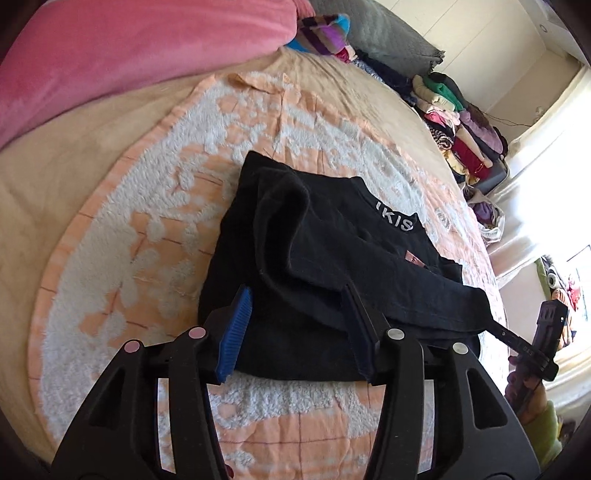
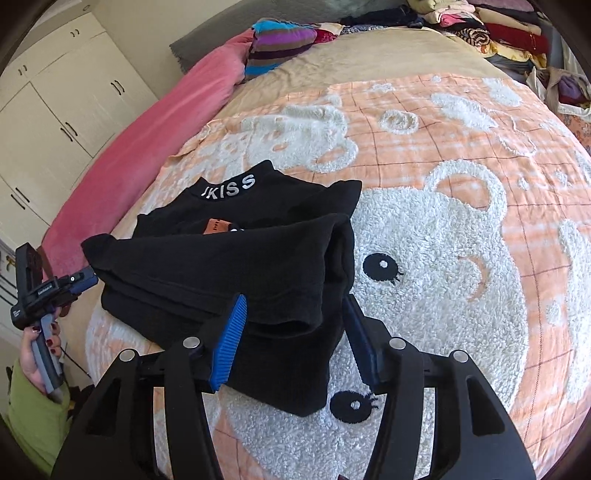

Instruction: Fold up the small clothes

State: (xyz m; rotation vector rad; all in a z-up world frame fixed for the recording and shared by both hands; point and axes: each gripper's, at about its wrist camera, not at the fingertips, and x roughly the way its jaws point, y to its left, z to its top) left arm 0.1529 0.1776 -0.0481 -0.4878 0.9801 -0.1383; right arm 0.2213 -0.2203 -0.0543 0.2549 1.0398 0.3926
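Lettering on the collar of the black top (image 2: 236,258) partly cut off, clothes pile (image 1: 469,125) blurred at the far edge, pink duvet (image 1: 110,55) alongside, top lying folded on fleecy bear blanket (image 2: 443,258), left gripper (image 1: 295,325) and right gripper (image 2: 291,332) half-open astride its near hem, gripping nothing

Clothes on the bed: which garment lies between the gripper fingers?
The black top with white KISS lettering on its collar, part-folded on the bear blanket. The other clothes sit piled at the far edge.
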